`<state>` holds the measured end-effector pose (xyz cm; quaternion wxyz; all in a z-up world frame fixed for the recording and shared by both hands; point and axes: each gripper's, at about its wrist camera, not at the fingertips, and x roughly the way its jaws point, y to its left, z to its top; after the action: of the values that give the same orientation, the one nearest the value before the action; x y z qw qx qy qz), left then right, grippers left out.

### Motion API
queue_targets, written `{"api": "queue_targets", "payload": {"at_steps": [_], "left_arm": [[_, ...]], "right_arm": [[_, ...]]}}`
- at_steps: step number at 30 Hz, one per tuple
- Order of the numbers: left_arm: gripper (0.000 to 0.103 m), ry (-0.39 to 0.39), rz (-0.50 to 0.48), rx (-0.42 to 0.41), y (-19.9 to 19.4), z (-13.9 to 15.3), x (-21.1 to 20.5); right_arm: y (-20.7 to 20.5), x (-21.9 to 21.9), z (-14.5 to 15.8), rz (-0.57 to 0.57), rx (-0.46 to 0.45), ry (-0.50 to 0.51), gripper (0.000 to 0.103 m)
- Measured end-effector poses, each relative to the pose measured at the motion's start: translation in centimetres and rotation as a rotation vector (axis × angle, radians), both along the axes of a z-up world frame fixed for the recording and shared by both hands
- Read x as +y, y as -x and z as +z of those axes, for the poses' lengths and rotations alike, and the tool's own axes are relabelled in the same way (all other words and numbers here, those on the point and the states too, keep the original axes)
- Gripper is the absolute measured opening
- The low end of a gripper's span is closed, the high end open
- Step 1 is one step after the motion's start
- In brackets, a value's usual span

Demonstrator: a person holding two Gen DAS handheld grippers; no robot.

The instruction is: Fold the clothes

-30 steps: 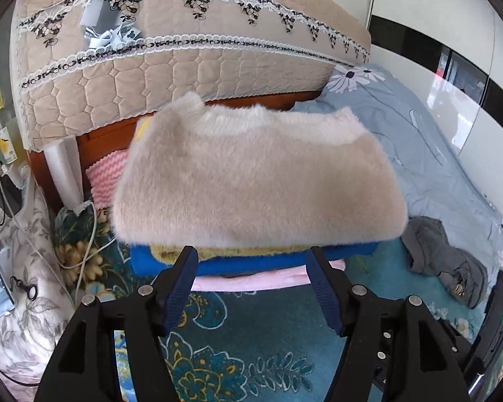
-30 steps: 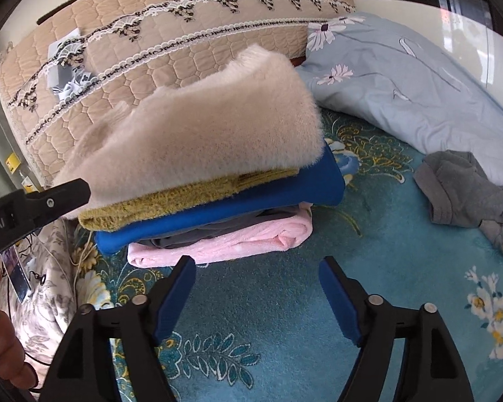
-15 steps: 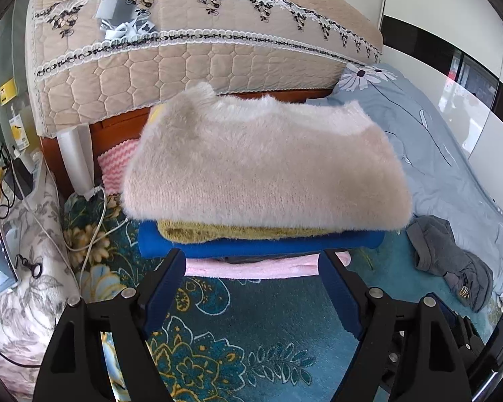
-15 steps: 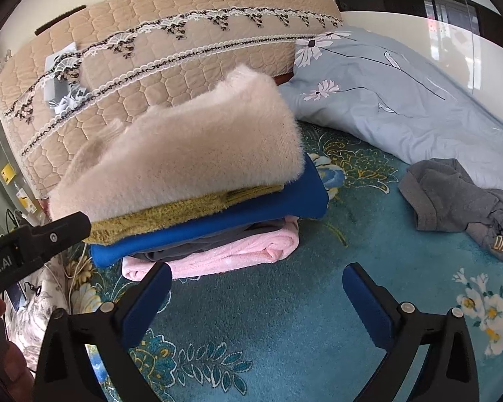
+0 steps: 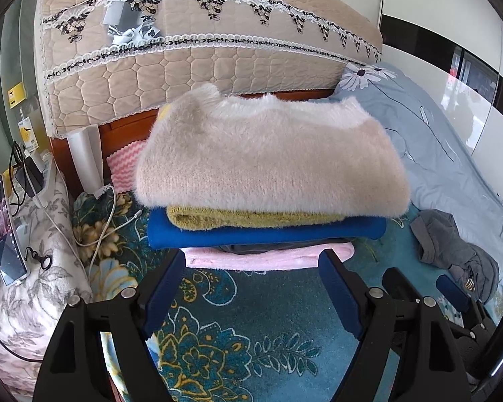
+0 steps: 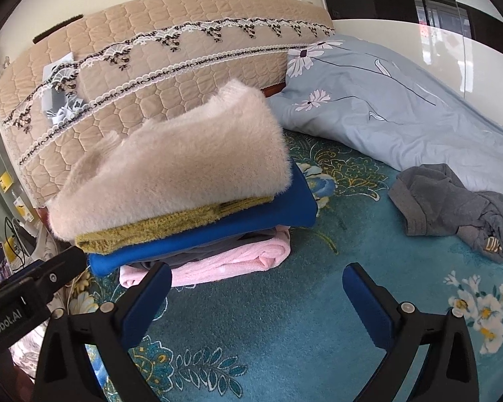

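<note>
A stack of folded clothes lies on the teal floral bedspread (image 6: 285, 335). A fluffy beige sweater (image 5: 268, 154) is on top, over a mustard knit (image 5: 244, 217), a blue garment (image 5: 268, 234), a grey layer and a pink garment (image 5: 268, 259). My left gripper (image 5: 251, 264) is open just in front of the stack's lower edge, holding nothing. My right gripper (image 6: 256, 273) is open wide over the bedspread, near the stack's right front corner (image 6: 285, 221), also empty. A crumpled grey garment (image 6: 452, 207) lies unfolded to the right.
A beige quilted headboard cover (image 5: 184, 67) rises behind the stack. A pale blue flowered duvet (image 6: 402, 100) fills the right side. At the left are a floral pillow (image 5: 26, 301), a phone (image 5: 3, 231) and white cables (image 5: 100, 227).
Both grippers' jaws have spread wider. The left gripper has drawn back a little from the stack, so more of the bedspread shows in front of it. The beige sweater stays on top.
</note>
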<state>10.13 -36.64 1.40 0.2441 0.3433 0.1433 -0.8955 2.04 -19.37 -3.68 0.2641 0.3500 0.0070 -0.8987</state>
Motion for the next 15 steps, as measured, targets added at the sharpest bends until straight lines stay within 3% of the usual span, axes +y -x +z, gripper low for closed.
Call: {"api": "queue_targets", "payload": {"at_steps": [15], "left_arm": [[0.082, 0.009, 0.041, 0.008, -0.55, -0.65, -0.75]], "right_arm": [[0.01, -0.01, -0.01, -0.032, 0.024, -0.04, 0.103]]}}
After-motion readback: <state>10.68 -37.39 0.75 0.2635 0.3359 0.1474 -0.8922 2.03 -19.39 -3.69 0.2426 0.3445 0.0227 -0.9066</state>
